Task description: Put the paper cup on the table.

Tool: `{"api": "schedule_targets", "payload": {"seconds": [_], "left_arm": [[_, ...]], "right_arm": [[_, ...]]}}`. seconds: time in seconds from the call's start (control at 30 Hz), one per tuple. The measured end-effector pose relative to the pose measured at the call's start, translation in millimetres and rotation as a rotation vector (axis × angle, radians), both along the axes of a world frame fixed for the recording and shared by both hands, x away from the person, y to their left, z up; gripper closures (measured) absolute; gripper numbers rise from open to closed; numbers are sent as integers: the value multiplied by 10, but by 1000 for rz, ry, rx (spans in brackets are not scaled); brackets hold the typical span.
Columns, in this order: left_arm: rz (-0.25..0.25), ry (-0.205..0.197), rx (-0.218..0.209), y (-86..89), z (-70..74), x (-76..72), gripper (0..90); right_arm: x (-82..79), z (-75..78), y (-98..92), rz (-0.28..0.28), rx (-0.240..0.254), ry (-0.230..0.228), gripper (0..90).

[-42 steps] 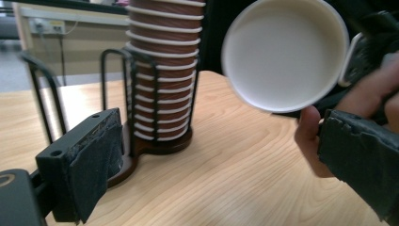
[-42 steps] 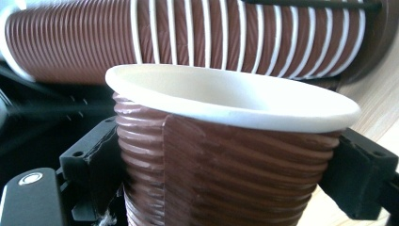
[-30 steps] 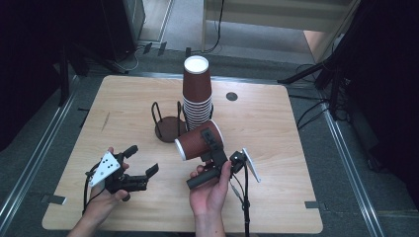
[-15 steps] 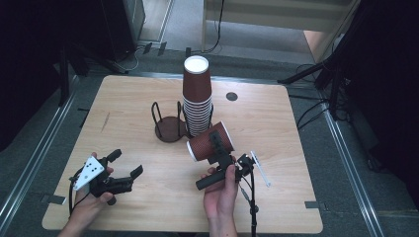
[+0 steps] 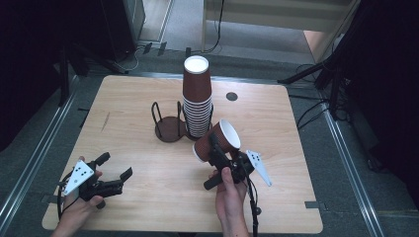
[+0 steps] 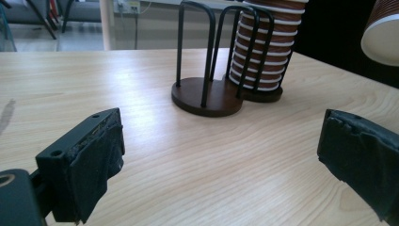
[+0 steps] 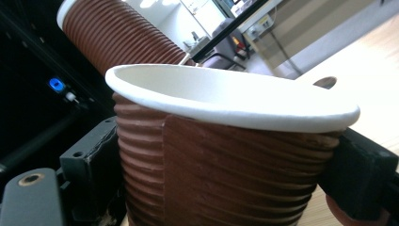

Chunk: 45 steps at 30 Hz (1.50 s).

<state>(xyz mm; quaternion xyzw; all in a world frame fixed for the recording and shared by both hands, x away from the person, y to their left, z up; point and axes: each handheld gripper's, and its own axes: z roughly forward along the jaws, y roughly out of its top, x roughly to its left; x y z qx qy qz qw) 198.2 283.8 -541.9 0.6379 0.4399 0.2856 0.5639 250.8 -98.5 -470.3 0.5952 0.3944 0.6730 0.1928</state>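
Right gripper (image 5: 217,157) clamping tilted cup (image 5: 217,140), left gripper (image 5: 114,173) apparently empty

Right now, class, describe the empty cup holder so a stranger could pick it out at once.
Start at the wooden table and find the tall stack of brown ribbed cups near its middle. Right beside the stack, on its left in the high view, stands the holder: a dark round base with thin black wire hoops, the one with no cups in it.
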Motion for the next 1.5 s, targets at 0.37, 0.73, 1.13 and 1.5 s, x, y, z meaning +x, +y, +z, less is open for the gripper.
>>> {"api": "schedule_targets", "payload": {"seconds": [0.37, 0.73, 1.13, 1.5], "left_arm": [[25, 7, -26, 101, -12, 3, 18], [32, 19, -20, 110, -50, 33, 18], [34, 29, -17, 102, -87, 40, 18], [24, 36, -3, 53, -105, 62, 18]], "right_arm": [[30, -31, -92, -101, -291, -51, 112], [79, -51, -210, -167, -395, -81, 110], [212, -16, -260, -215, -484, -94, 110], [424, 95, -295, -259, -552, -121, 109]]}}
